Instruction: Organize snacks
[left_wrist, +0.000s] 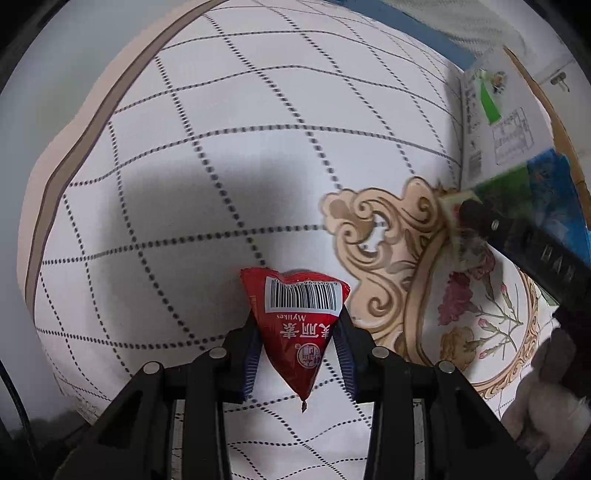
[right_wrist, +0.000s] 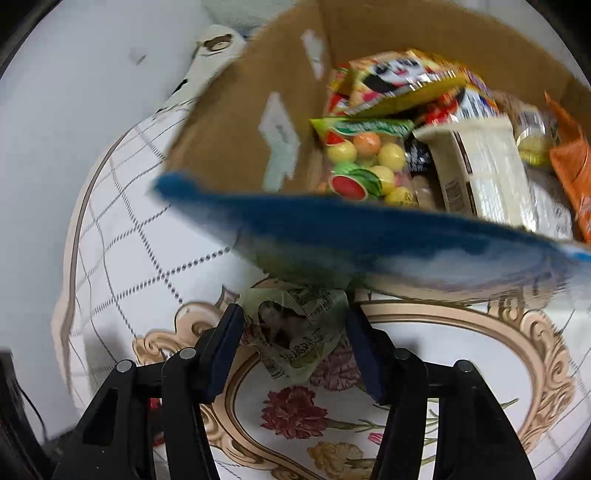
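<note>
My left gripper (left_wrist: 297, 325) is shut on a red triangular snack packet (left_wrist: 299, 328) with a barcode, held above the white checked tablecloth (left_wrist: 184, 184). My right gripper (right_wrist: 293, 334) is shut on a pale green snack packet (right_wrist: 295, 332), held just in front of the blue front flap (right_wrist: 369, 229) of a cardboard box (right_wrist: 240, 110). The box holds several snacks: a bag of fruit-shaped candies (right_wrist: 362, 162), a yellow panda bag (right_wrist: 399, 77), a cream carton (right_wrist: 480, 170) and an orange bag (right_wrist: 572, 166). The right gripper also shows at the right of the left wrist view (left_wrist: 476, 218).
The tablecloth has a beige scroll and flower print (right_wrist: 303, 410) under my right gripper. The box's printed outer side (left_wrist: 495, 122) stands at the right in the left wrist view. The table's rounded edge (left_wrist: 74, 158) curves at the left.
</note>
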